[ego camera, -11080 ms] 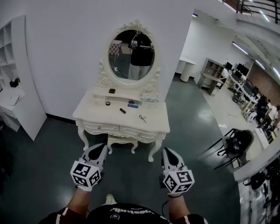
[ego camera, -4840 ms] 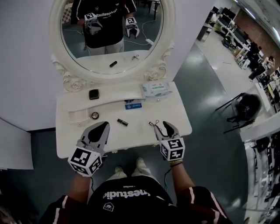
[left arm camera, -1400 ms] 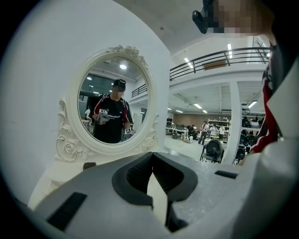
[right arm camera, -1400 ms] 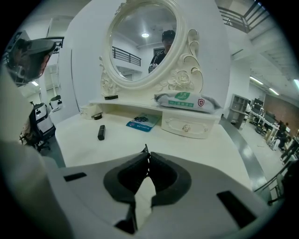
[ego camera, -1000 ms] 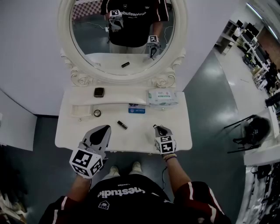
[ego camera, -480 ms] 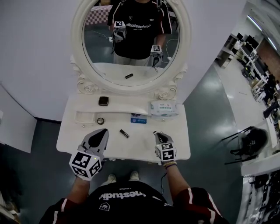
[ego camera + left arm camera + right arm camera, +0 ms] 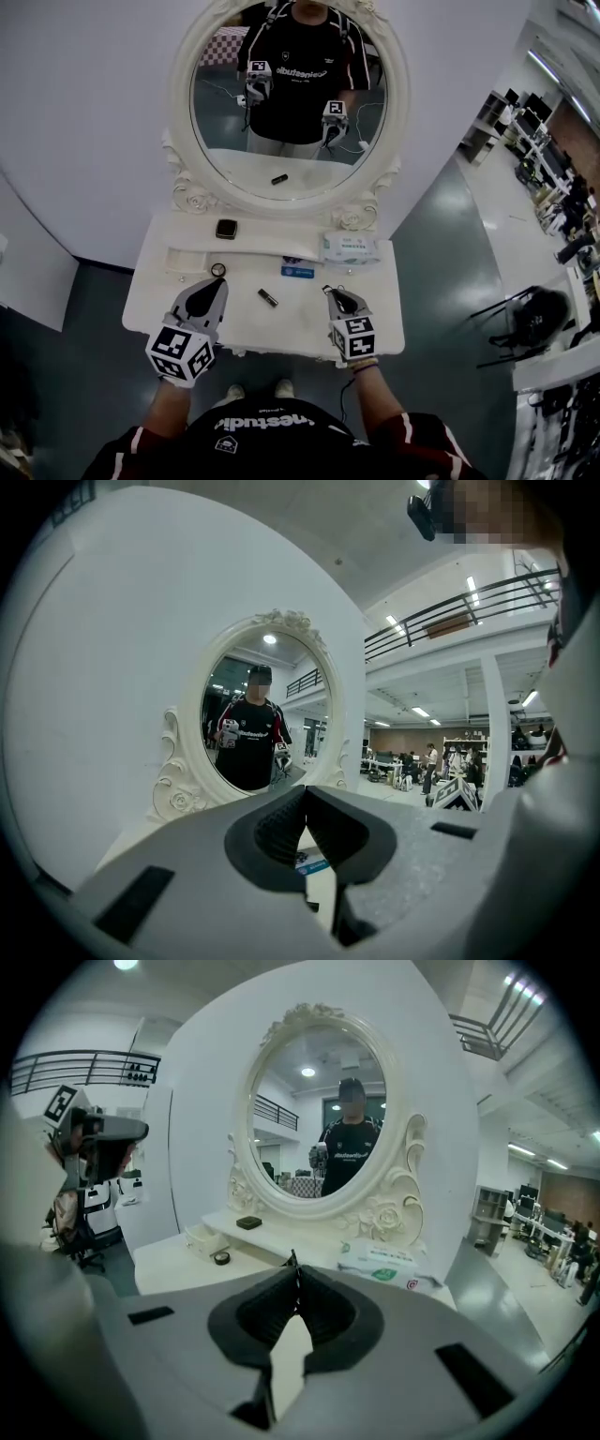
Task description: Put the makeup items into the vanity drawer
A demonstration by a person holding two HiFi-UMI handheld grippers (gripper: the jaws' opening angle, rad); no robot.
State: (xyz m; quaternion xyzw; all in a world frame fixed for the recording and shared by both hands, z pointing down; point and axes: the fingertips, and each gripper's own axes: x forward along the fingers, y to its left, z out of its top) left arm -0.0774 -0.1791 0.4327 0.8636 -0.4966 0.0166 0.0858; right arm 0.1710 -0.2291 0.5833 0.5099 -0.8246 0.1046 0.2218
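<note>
On the white vanity top [image 7: 300, 323] lie a black lipstick [image 7: 268, 298], a small round tin [image 7: 217, 270] and a blue box [image 7: 298, 272]. A black compact [image 7: 226, 229] sits on the raised shelf. My right gripper [image 7: 336, 294] hangs over the table's right front, shut on a thin black metal item [image 7: 292, 1262] whose tip pokes up between the pads. My left gripper [image 7: 214, 284] hovers over the left front near the tin, shut and empty [image 7: 305, 791]. The drawer fronts are hidden under the tabletop edge.
A pack of wet wipes [image 7: 350, 247] lies at the back right below the oval mirror [image 7: 286, 103], which reflects the person and both grippers. A white wall stands behind, with grey floor around the vanity. Chairs and desks stand far to the right.
My right gripper has lifted off the tabletop with the thin black item. My left gripper has shifted slightly forward. The head view has tilted up and shows more of the mirror.
</note>
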